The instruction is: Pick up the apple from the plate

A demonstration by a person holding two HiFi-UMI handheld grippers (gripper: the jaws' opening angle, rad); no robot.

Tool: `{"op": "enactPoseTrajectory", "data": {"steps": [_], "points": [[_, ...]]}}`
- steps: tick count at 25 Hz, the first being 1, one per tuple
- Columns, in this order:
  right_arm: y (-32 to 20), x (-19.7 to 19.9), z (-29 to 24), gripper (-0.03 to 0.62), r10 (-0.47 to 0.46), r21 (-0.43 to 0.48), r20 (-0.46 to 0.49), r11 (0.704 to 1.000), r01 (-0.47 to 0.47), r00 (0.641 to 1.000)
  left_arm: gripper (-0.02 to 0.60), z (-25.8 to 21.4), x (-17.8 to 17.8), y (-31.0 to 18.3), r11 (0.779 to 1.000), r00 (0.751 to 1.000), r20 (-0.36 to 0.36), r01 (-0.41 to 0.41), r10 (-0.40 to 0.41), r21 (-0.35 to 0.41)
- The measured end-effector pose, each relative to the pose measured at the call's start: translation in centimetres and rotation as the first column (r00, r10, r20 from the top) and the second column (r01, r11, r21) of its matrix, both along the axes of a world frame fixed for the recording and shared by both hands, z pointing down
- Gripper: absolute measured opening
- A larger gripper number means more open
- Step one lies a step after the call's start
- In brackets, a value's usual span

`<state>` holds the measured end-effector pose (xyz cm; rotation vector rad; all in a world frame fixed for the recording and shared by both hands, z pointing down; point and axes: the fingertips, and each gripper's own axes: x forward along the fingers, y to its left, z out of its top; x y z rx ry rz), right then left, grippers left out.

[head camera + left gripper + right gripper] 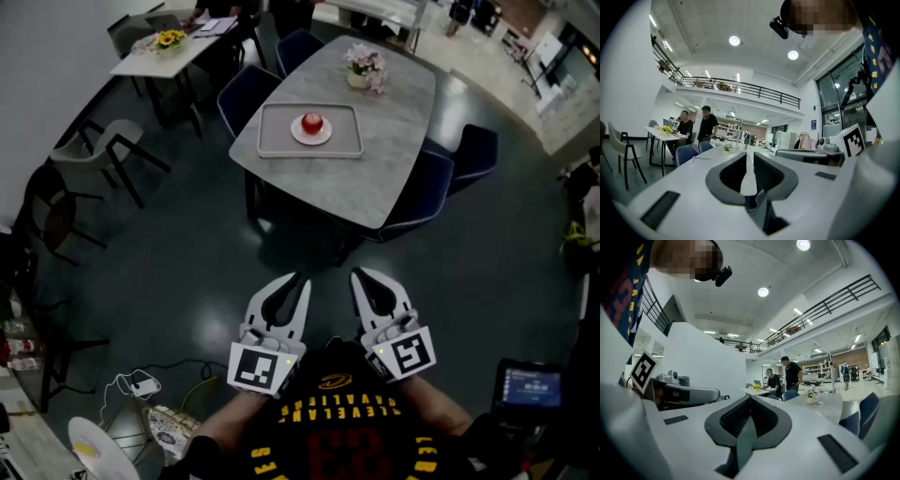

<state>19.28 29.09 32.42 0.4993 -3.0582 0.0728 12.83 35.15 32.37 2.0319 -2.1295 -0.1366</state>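
A red apple (311,123) sits on a small white plate (323,137), inside a grey tray (273,141) on the grey table (394,159), far ahead of me. Both grippers are held close to my body, well short of the table. My left gripper (292,281) (750,154) has its jaws a narrow gap apart with nothing between them. The pads of my right gripper (366,275) (750,398) meet at the tips and hold nothing. I cannot make out the apple in either gripper view.
A flower pot (364,67) stands at the table's far end. Dark blue chairs (427,187) surround the table. Another table with sunflowers (169,39) and grey chairs (112,150) are at left. Cables (141,384) lie on the dark floor. Two people (787,373) are at a far table.
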Motion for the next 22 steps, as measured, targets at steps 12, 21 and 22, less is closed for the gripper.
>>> {"op": "enactPoseTrajectory", "data": {"steps": [12,21,22], "points": [[-1.0,-2.8,2.2,0.006,0.015,-0.061,-0.033,0.998,-0.017,0.999,0.049,1.7,-2.2,-1.3,1.0,0.999,-0.033,-0.023,0.022,-0.02],[-8.0,-7.8,2.8,0.006,-0.09,-0.11,0.019,0.99,0.091,0.996,0.049,1.8,-6.3,-7.8,0.997,0.998,0.028,0.063,-0.061,-0.054],[-9.0,-8.3,2.9,0.006,-0.108,-0.117,0.021,0.987,0.109,0.994,0.049,1.8,-6.6,-8.8,0.996,0.997,0.029,0.071,-0.069,-0.059]]}}
